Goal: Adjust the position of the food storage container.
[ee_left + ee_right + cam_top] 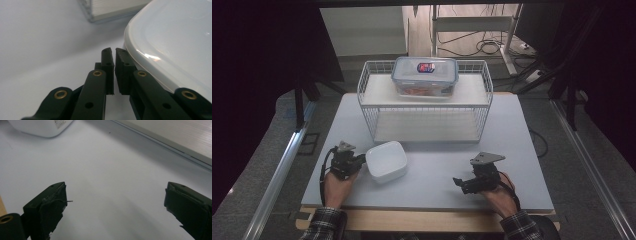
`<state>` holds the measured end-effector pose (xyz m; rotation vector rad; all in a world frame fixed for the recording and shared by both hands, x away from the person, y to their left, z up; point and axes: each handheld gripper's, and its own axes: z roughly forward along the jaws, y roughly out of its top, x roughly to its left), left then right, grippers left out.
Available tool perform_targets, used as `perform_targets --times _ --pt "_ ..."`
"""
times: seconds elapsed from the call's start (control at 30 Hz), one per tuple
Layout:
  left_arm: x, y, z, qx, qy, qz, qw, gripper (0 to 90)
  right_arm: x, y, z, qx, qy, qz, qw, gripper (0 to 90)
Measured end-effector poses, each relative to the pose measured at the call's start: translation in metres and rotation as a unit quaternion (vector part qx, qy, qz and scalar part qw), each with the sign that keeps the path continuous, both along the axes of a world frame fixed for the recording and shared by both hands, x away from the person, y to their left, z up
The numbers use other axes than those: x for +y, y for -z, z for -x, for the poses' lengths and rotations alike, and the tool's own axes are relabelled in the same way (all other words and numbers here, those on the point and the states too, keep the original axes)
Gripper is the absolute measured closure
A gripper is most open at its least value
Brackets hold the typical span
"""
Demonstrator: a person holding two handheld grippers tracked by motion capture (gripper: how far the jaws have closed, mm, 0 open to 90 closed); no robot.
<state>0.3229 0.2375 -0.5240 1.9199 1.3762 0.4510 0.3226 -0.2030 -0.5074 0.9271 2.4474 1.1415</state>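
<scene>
A white square container with rounded corners sits on the grey table near the front left. My left gripper lies right beside its left edge with the jaws shut and nothing between them. In the left gripper view the closed gripper rests against the white container, whose rim lies along the right jaw. My right gripper rests at the front right of the table, pointing left. Its jaws stand wide open in the right gripper view over bare table, with the white container far off.
A white wire rack stands at the back middle of the table. On its top shelf is a clear box with a blue lid. The rack's bottom board runs past the right gripper. Bare tabletop lies between the two hands.
</scene>
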Motion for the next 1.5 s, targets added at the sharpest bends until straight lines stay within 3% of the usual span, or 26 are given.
perform_targets --times 0.2,0.37,0.67,0.83,1.03,1.23,1.3,1.4,1.5 --pt "-0.021 0.0 -0.008 0.0 0.026 0.003 0.9997 85.0 0.004 0.003 -0.002 0.018 0.002 -0.001 0.9998 4.0" --pt "-0.036 -0.001 -0.015 0.0 0.044 0.004 0.999 84.9 0.009 0.002 -0.005 0.024 0.02 -0.009 0.9995 2.3" --pt "-0.064 -0.002 -0.025 0.001 0.083 0.001 0.9965 84.8 0.011 -0.008 -0.007 0.041 0.022 -0.006 0.9989 47.4" --pt "-0.079 -0.002 -0.026 0.003 0.106 0.0 0.9944 84.8 0.012 -0.012 -0.01 0.052 0.012 -0.011 0.9985 58.4" --pt "-0.096 -0.003 -0.024 0.005 0.131 0.0 0.9914 84.8 0.012 -0.01 -0.017 0.064 0.009 -0.016 0.9978 60.0" --pt "-0.109 -0.002 -0.025 0.007 0.153 -0.01 0.9881 84.6 0.014 -0.013 -0.024 0.058 0.014 -0.018 0.998 62.5" --pt "-0.109 -0.002 -0.024 0.008 0.156 -0.018 0.9876 83.4 0.014 -0.013 -0.025 0.054 0.016 -0.015 0.9983 62.4" --pt "-0.102 -0.006 -0.021 0.002 0.145 -0.019 0.9893 78.8 0.012 -0.011 -0.024 0.053 0.017 -0.009 0.9984 58.6" --pt "-0.09 -0.011 -0.015 -0.007 0.142 -0.004 0.9898 67.1 0.008 -0.009 -0.022 0.05 0.017 -0.014 0.9985 50.5"
